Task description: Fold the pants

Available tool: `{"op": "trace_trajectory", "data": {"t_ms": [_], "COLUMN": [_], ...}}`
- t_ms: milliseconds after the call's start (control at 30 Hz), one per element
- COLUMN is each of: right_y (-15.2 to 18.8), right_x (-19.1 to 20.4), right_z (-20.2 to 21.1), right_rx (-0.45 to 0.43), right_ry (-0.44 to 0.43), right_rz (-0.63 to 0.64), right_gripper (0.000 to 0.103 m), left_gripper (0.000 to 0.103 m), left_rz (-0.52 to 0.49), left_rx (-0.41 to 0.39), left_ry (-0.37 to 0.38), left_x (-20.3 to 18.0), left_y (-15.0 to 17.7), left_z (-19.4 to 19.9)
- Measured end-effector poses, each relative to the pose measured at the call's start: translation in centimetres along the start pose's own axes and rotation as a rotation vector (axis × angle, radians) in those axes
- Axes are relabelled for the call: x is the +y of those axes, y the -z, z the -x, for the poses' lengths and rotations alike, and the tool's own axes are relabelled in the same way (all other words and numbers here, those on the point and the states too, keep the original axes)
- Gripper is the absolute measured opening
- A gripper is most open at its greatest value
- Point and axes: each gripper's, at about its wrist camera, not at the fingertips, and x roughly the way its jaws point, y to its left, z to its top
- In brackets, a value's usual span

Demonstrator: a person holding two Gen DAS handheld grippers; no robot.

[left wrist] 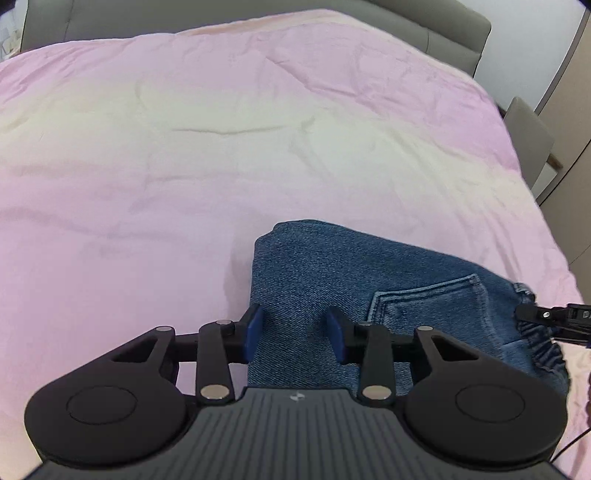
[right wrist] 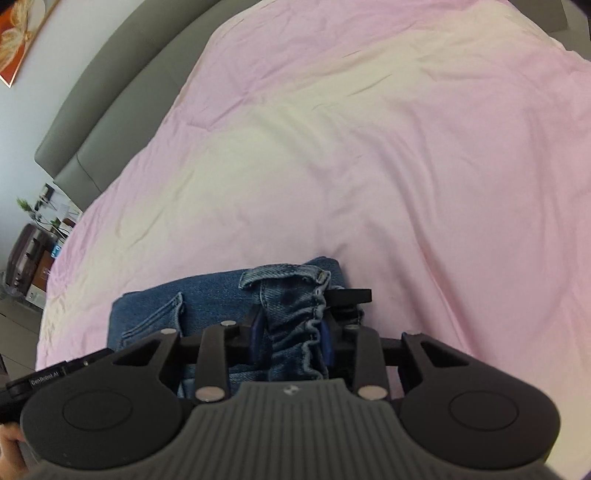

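Note:
Folded blue denim pants (left wrist: 332, 273) lie on the pink bed cover (left wrist: 184, 166) near its front edge, back pocket (left wrist: 424, 306) up. My left gripper (left wrist: 295, 334) stands open over the pants' left edge, blue pads (left wrist: 255, 332) apart, with flat denim under the gap. In the right wrist view the gathered elastic waistband (right wrist: 295, 325) of the pants (right wrist: 207, 295) fills the gap between the pads of my right gripper (right wrist: 291, 336), which is shut on it. The right gripper's tip (left wrist: 554, 317) shows at the waistband on the right. The left gripper's body (right wrist: 44, 376) shows at lower left.
A grey padded headboard (left wrist: 258, 11) runs along the bed's far side. A bedside stand with small items and a plant (right wrist: 40, 221) is at the left, a framed picture (right wrist: 18, 37) above it. A grey chair back (left wrist: 528, 136) and a wardrobe stand to the right.

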Motion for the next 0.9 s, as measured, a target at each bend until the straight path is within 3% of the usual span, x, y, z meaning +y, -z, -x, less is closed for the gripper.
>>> {"op": "trace_trajectory", "data": {"t_ms": [133, 233, 433, 500, 600, 700, 833, 900], "right_y": [-0.3, -0.2, 3.9, 5.6, 7.8, 9.6, 11.0, 11.7], "right_x": [1.3, 3.7, 7.5, 7.9, 7.5, 6.3, 4.3, 4.5], "right_z": [-0.1, 1.7, 6.3, 7.2, 8.0, 7.0, 4.7, 3.8], "right_rx": [0.014, -0.007, -0.107, -0.132, -0.161, -0.12, -0.051, -0.058], "right_ry": [0.047, 0.093, 0.126, 0.128, 0.146, 0.169, 0.182, 0.213], "right_rz": [0.057, 0.158, 0.422, 0.472, 0.503, 0.538, 0.523, 0.569], "right_gripper": [0.029, 0.043, 0.044, 0.032, 0.033, 0.023, 0.022, 0.022], "left_gripper": [0.048, 0.043, 0.041, 0.035, 0.027, 0.026, 0.026, 0.026], "left_rz": [0.024, -0.005, -0.11, -0.15, -0.202, -0.127, -0.118, -0.118], "left_rx": [0.042, 0.019, -0.024, -0.016, 0.027, 0.036, 0.054, 0.049], "left_ry": [-0.034, -0.041, 0.033, 0.03, -0.022, -0.019, -0.034, -0.041], "left_x": [0.2, -0.4, -1.6, -2.4, -3.0, -1.7, -0.7, -0.7], "left_y": [-0.5, -0.6, 2.5, 4.2, 6.4, 7.9, 9.1, 9.1], "left_z": [-0.9, 1.3, 6.9, 7.8, 7.3, 6.8, 5.7, 6.0]}}
